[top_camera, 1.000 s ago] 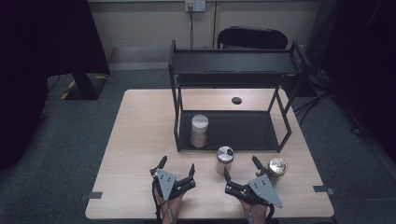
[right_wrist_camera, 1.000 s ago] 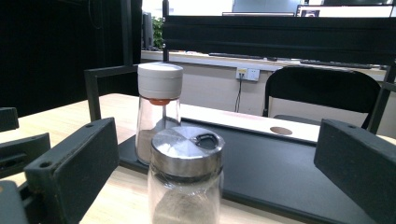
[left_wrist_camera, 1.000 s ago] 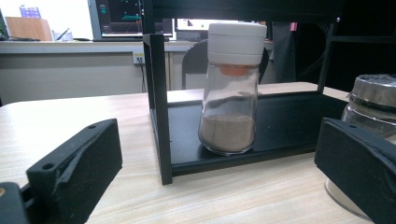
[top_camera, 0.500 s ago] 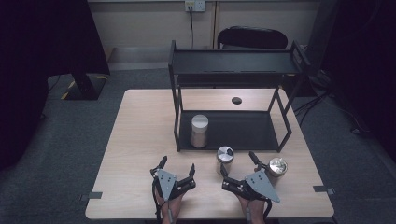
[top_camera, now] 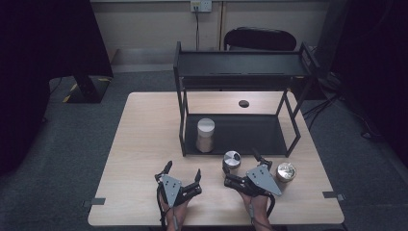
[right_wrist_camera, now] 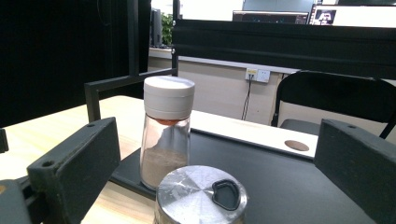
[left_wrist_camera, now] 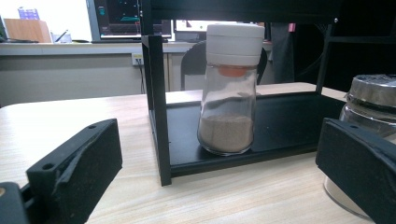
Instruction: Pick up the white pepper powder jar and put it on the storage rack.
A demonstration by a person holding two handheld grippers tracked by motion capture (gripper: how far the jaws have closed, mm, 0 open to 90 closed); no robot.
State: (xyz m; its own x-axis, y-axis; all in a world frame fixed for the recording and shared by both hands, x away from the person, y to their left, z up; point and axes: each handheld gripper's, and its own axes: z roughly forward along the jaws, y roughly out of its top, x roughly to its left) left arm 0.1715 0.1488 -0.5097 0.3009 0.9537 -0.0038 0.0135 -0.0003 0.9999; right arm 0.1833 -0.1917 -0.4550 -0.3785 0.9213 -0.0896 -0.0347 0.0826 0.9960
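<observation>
Work in hand: the right tool (top_camera: 243,174) is lined up on the steel-lidded jar (top_camera: 231,160); judged an approach, no grasp yet.
Right tool state: released, jaws spread wide; in the right gripper view they stand to either side of the jar lid (right_wrist_camera: 201,192), with nothing between them touching.
Left tool state: released too; the left tool (top_camera: 182,177) rests low on the desk (top_camera: 144,139) near its front edge, holding nothing.
Jar position: upright on the desk, just in front of the black rack (top_camera: 240,72), outside its lower tray.
Key relation: the jar lies straight ahead of the right tool and close to it, slightly toward the person's left. Its long axis is vertical, so level jaws would close across its round body.
Nearer hand: the right; the left tool sits beside it but farther off, with the jar at the edge of its view (left_wrist_camera: 369,121).
Neighbours: a gold-lidded jar (top_camera: 286,172) stands just beside the right tool on its outer side; a white-capped spice bottle (top_camera: 205,135) stands on the rack's lower tray.
Risk, as judged: the outer jaw may brush the gold-lidded jar on closing.
</observation>
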